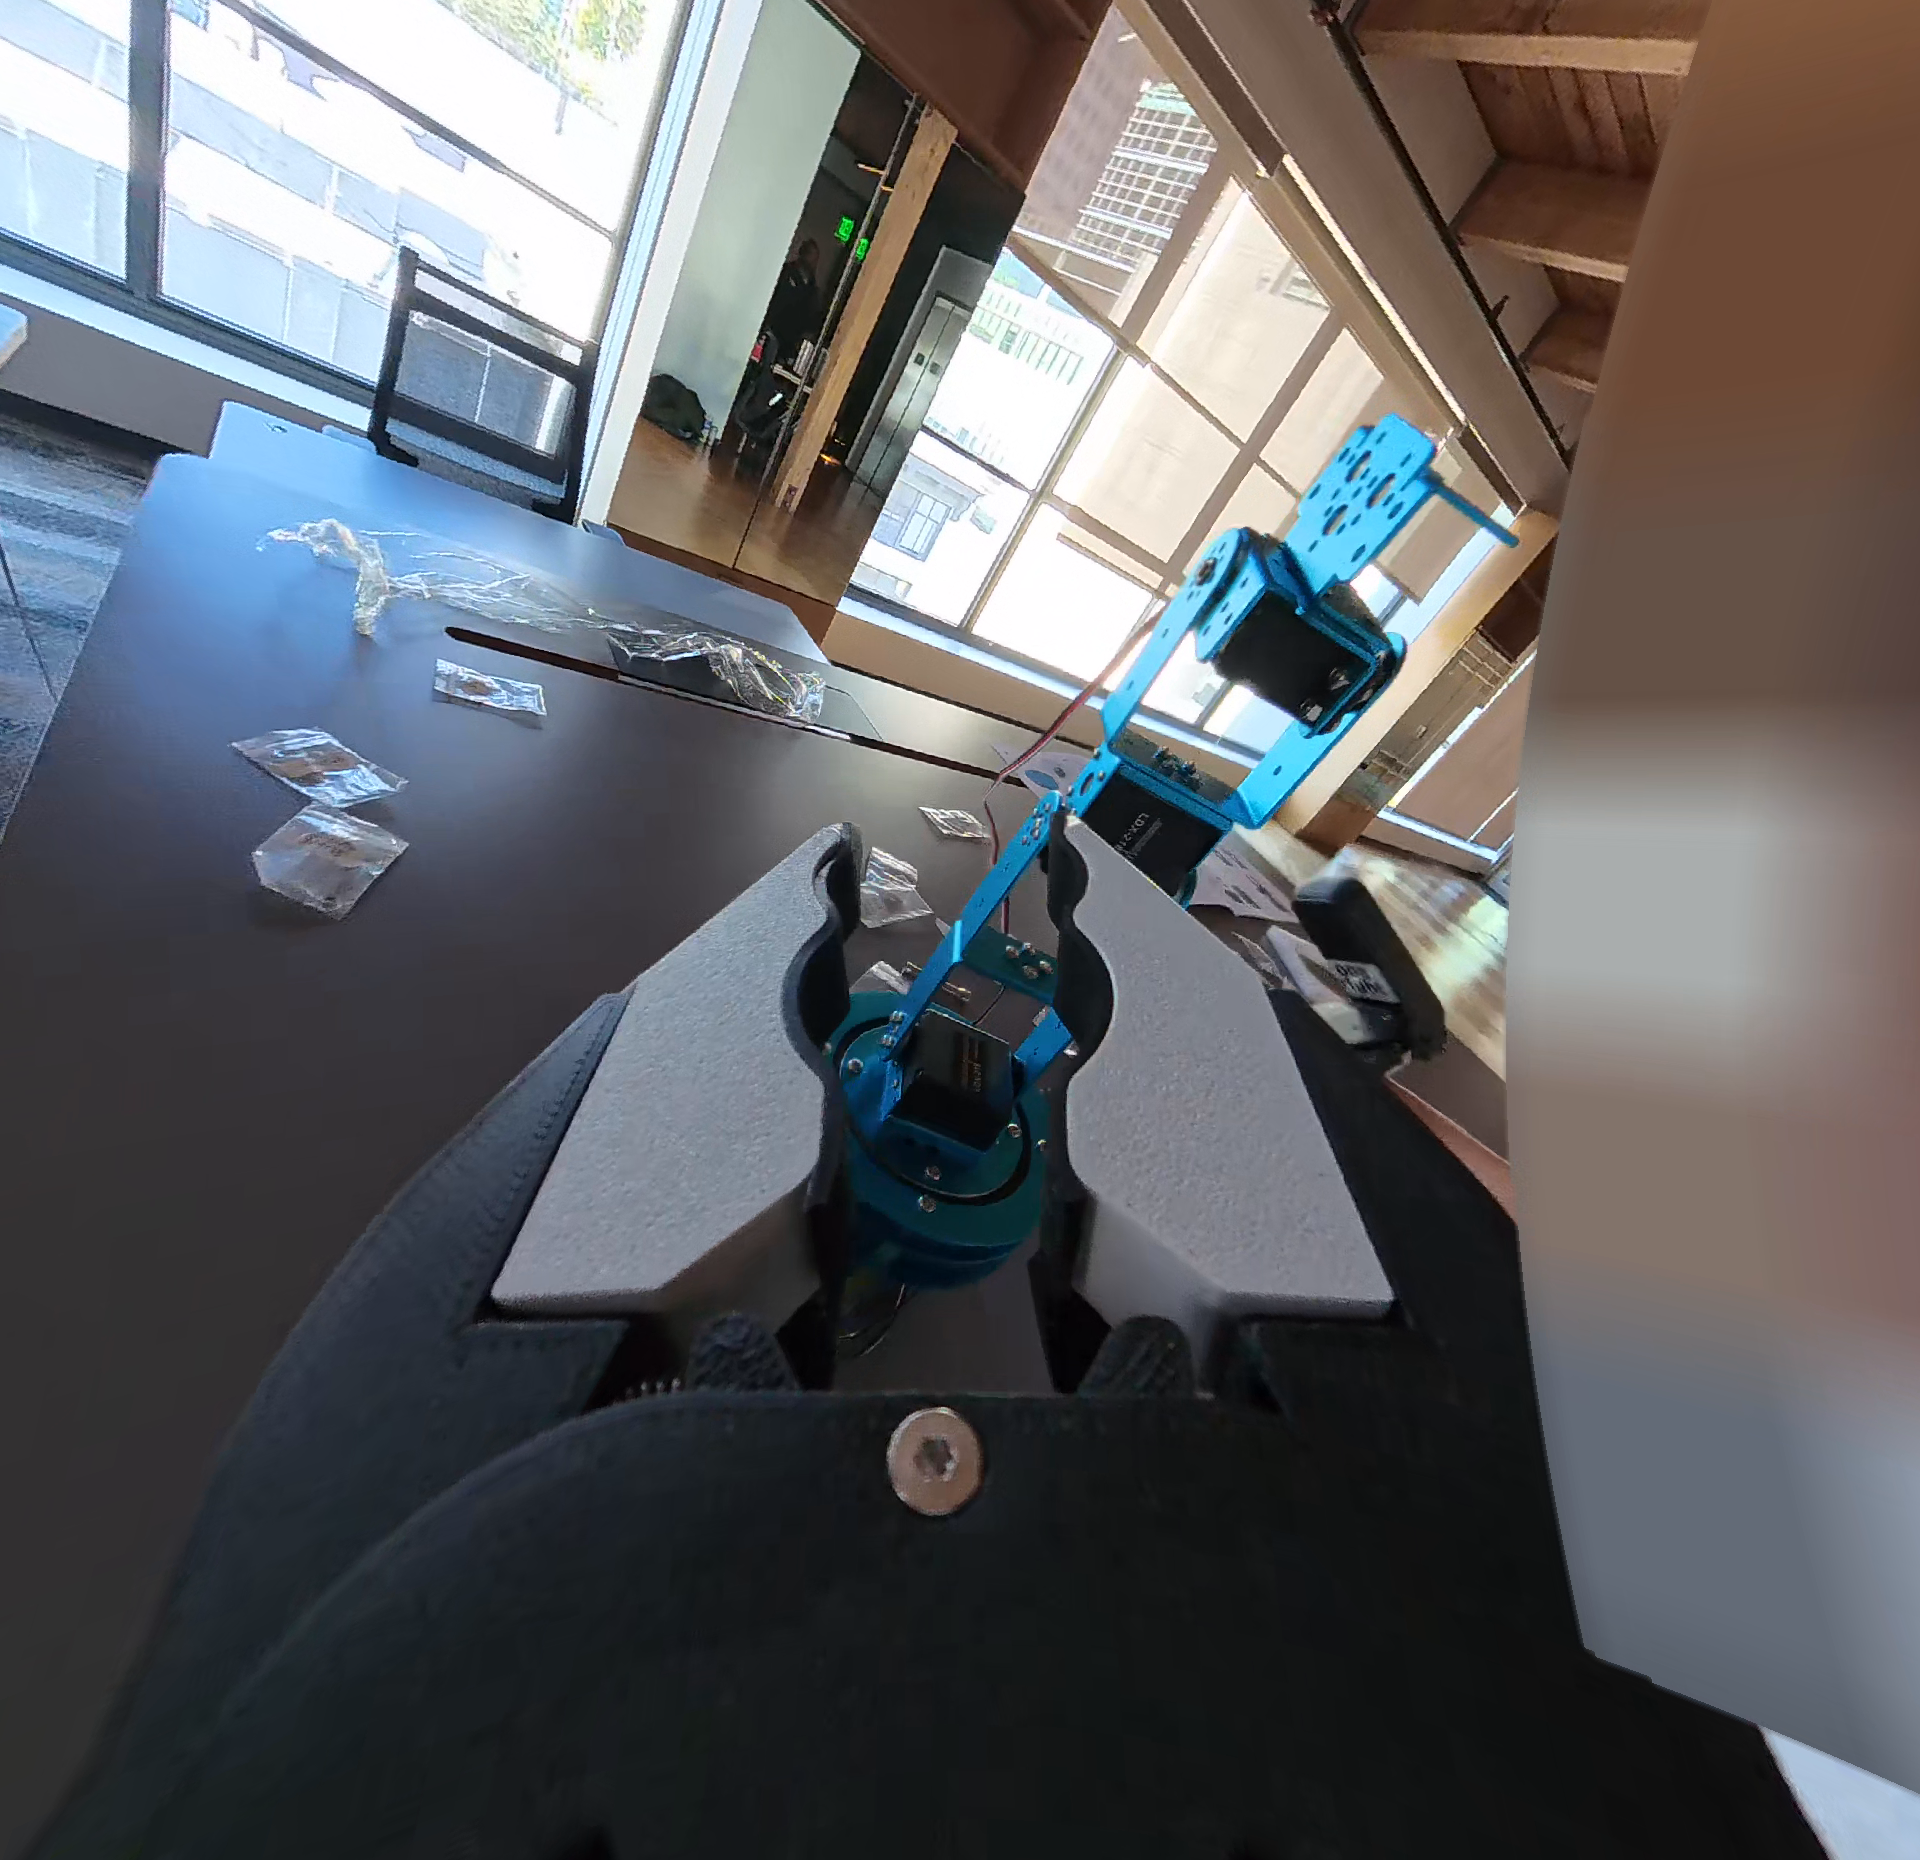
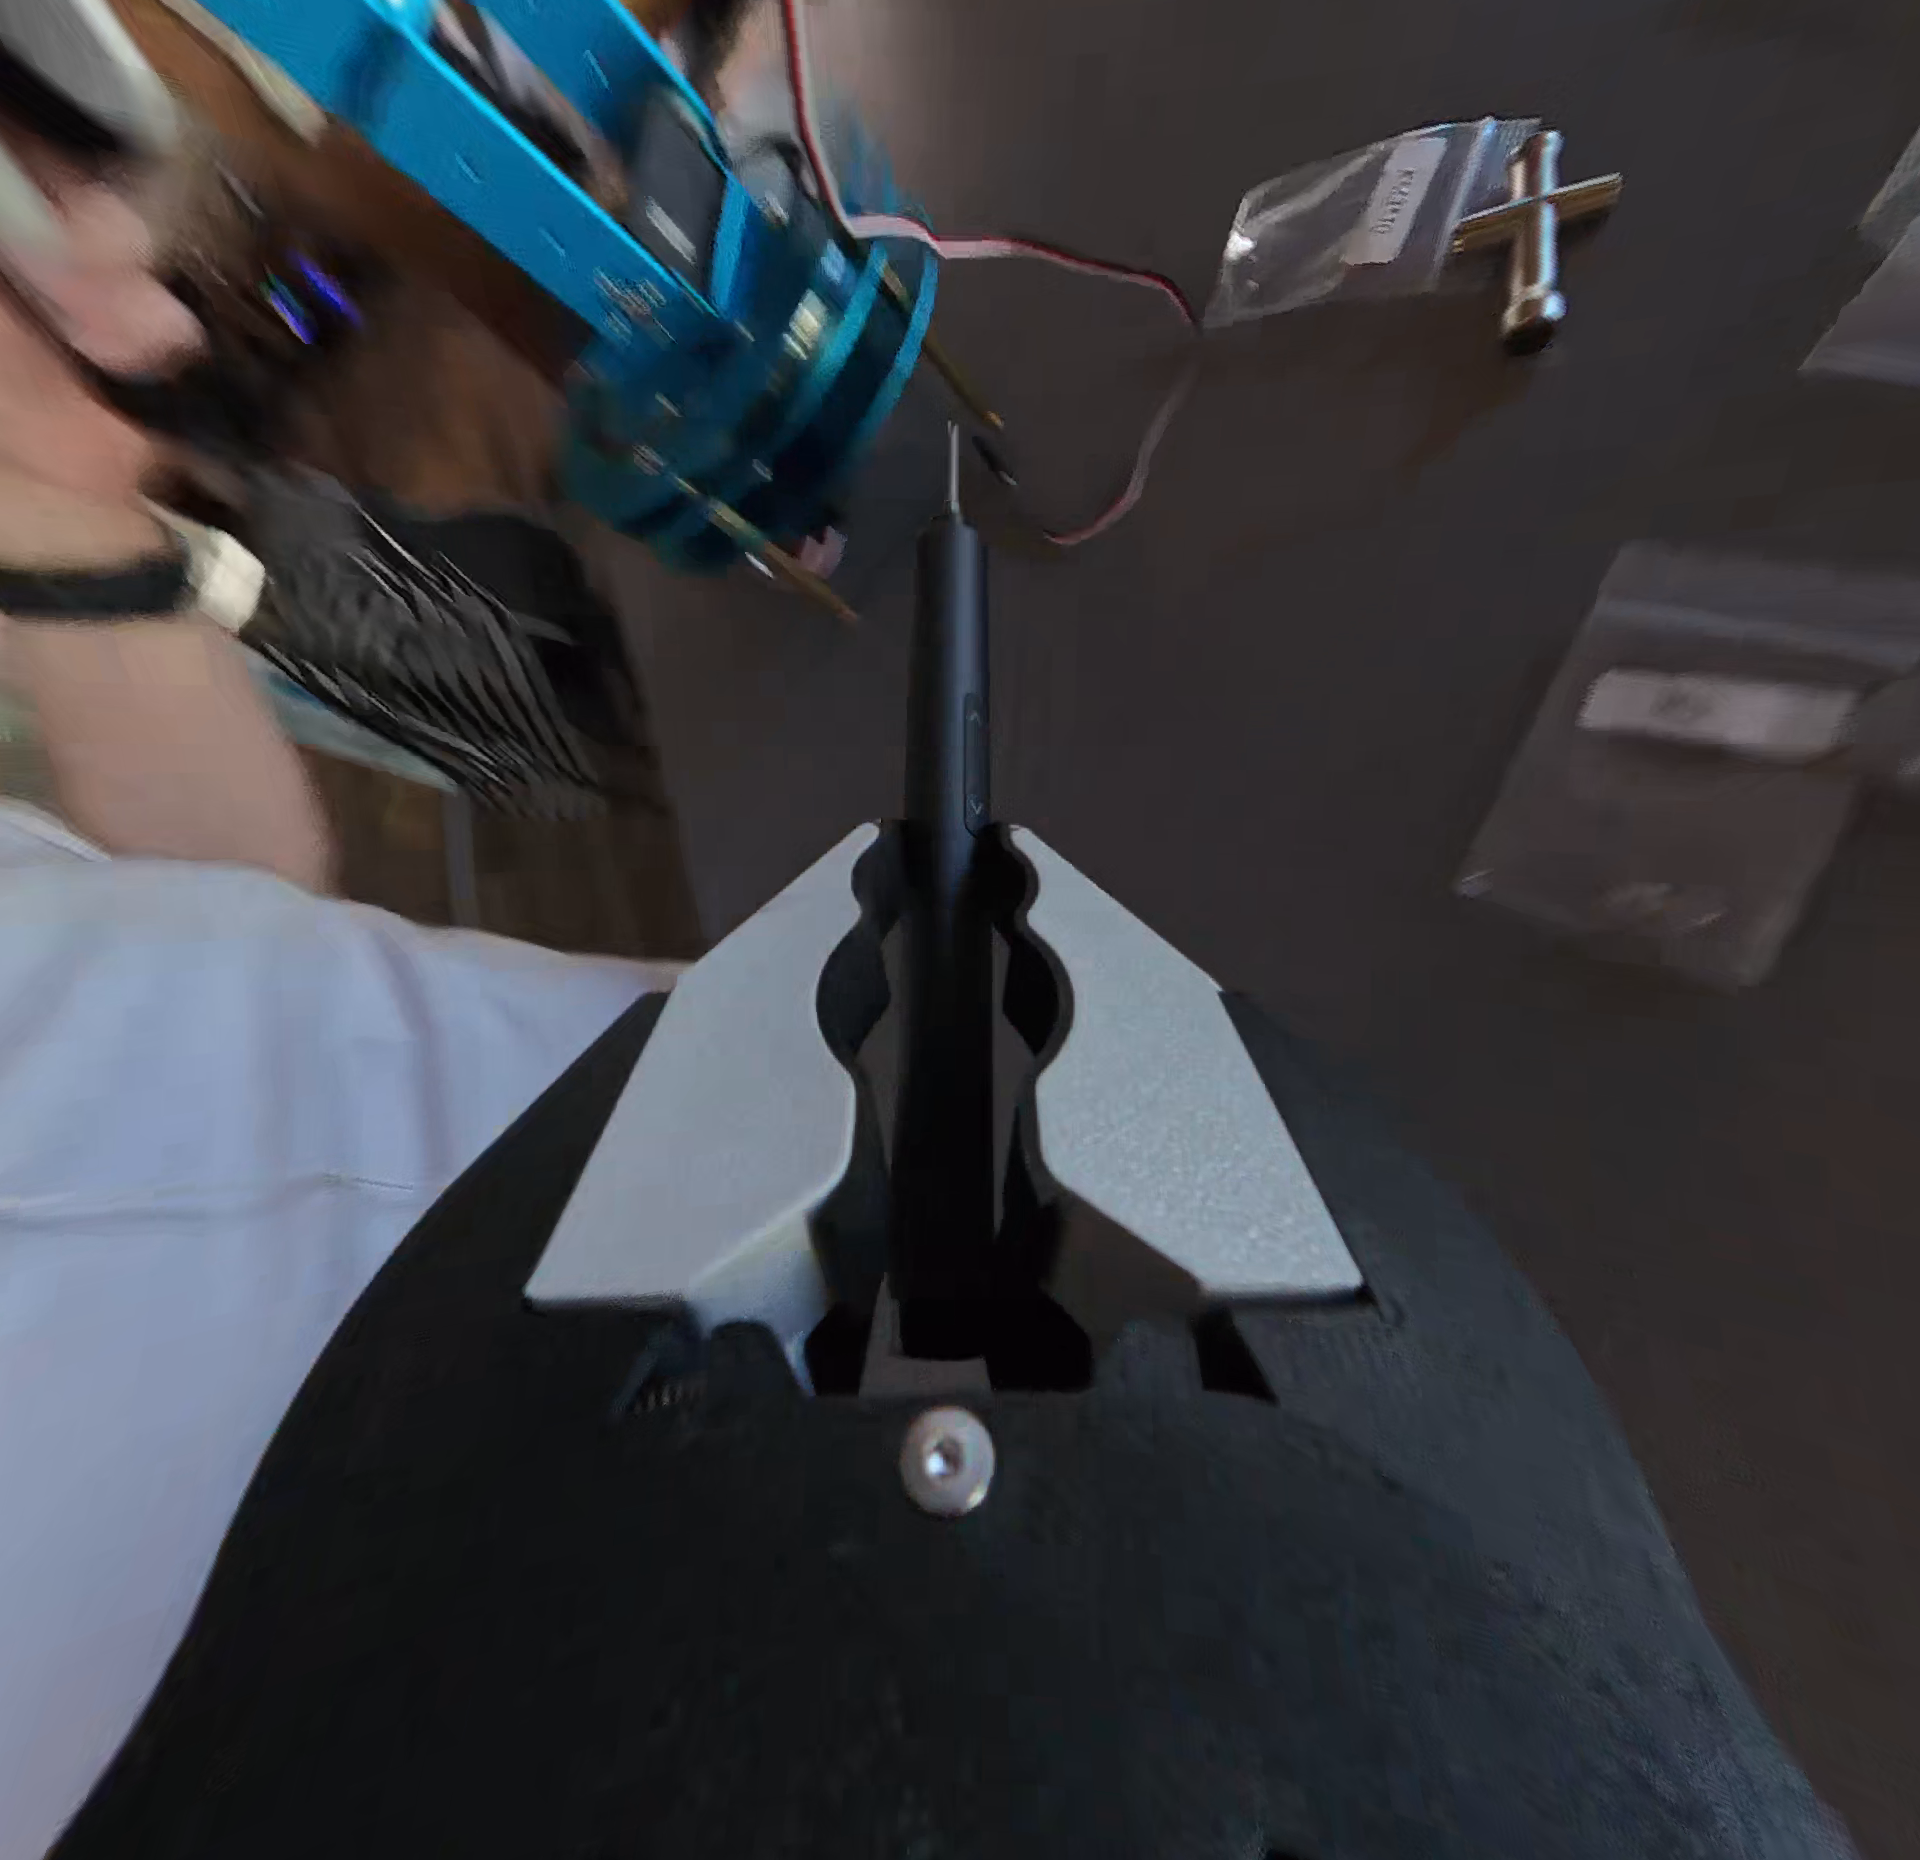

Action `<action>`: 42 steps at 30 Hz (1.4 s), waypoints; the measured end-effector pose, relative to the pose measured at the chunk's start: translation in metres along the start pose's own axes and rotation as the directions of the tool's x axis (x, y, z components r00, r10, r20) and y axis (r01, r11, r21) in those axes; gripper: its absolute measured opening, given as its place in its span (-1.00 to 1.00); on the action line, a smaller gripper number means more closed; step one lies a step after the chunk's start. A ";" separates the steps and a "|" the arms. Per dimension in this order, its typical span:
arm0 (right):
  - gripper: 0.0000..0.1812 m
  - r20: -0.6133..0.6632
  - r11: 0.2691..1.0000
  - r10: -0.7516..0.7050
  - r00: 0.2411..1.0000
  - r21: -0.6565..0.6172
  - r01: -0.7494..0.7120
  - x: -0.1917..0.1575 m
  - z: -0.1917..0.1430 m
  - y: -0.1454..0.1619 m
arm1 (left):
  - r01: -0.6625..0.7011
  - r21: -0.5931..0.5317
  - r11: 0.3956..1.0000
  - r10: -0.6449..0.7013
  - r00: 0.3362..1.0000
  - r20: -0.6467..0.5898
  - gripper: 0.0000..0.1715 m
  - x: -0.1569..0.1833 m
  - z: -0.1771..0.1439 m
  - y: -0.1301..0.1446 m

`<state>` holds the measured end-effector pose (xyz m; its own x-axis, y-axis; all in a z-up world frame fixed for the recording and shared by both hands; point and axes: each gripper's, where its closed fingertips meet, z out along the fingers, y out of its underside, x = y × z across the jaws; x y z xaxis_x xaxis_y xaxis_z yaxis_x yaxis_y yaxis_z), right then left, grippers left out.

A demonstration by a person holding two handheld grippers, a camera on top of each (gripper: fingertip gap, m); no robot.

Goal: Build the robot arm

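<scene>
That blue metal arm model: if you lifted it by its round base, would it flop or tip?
Probably top-heavy: the blue arm rises tall above a small round base. Its metal plates look stiff, though the joints might swing. The loose red wire would likely trail and snag.

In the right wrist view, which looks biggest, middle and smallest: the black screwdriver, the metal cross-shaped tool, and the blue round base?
As they look in the right wrist view:
1. black screwdriver, though it is closest to the camera
2. blue round base, blurred
3. metal cross-shaped tool, farther off on the dark table

Real sizes may differ.
</scene>
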<state>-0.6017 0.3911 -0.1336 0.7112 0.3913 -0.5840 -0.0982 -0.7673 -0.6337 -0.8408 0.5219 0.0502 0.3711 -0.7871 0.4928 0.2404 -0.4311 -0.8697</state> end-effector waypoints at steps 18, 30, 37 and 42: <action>-0.82 -0.115 0.998 0.061 0.991 0.004 -0.061 -0.062 0.012 -0.017 | 0.049 0.025 0.998 -0.048 0.998 -0.040 -0.62 -0.020 -0.020 -0.001; -0.82 -0.172 0.999 0.030 0.985 0.022 -0.026 -0.069 0.000 -0.023 | 0.083 0.030 0.996 -0.081 0.995 -0.059 -0.61 -0.028 -0.032 0.004; -0.82 -0.193 0.995 0.036 0.981 0.103 -0.016 -0.091 -0.015 -0.020 | 0.021 -0.142 0.990 -0.062 0.956 -0.288 -0.64 -0.001 -0.017 0.034; -0.82 -0.105 0.990 0.050 0.993 0.139 -0.035 -0.105 -0.027 -0.018 | -0.128 -0.286 0.950 -0.004 0.907 -0.420 -0.70 0.038 -0.004 0.092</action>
<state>-0.6559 0.3502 -0.0477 0.7743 0.2970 -0.5588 -0.2194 -0.7023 -0.6772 -0.8085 0.4504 -0.0114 -0.0413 -0.8979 0.4383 -0.0757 -0.4346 -0.8974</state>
